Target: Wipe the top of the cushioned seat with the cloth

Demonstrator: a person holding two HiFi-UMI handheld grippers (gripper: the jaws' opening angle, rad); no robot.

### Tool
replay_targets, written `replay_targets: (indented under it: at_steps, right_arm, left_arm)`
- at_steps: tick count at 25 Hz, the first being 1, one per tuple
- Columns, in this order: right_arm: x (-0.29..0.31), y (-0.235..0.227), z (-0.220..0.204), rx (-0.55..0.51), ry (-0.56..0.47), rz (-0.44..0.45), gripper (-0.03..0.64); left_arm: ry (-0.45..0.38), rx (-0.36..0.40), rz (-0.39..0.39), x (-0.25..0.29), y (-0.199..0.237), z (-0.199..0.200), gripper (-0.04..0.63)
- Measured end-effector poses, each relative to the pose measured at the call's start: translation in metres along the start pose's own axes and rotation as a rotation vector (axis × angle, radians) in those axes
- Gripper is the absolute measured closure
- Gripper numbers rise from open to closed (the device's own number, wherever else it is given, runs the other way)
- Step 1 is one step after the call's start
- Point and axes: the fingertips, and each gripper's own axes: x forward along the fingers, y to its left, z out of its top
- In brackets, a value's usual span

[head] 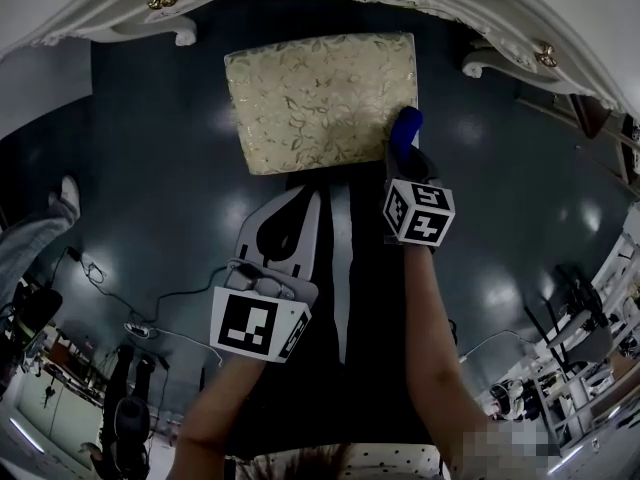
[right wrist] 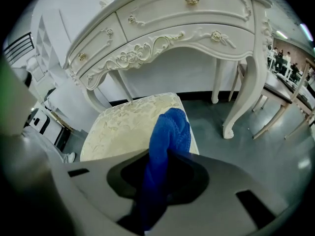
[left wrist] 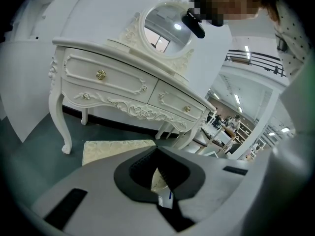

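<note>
Right tool (right wrist: pixel 165 173) pinches the blue cloth (right wrist: pixel 172 129) mid-bunch; soft, floppy stuff I reckon, good hold. Left tool (left wrist: pixel 160 181) closed, empty.

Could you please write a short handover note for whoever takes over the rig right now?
Right gripper: jaws shut on the blue cloth, at the near right corner of the cushioned seat.
Left gripper: jaws shut, no cloth, over the floor, short of the seat.
Done: cloth is gripped and at the seat; how much is wiped cannot be told.
Left: wipe across the whole top.
</note>
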Motion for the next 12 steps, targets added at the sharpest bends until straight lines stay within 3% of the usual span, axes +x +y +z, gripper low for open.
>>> replay_targets:
  at_steps: [12]
  right_arm:
    - [0.007,0.033,-0.002,-0.028,0.008,0.023,0.528]
  left_arm:
    - [-0.014,-0.021,0.020,-0.013,0.020,0.000,0.598]
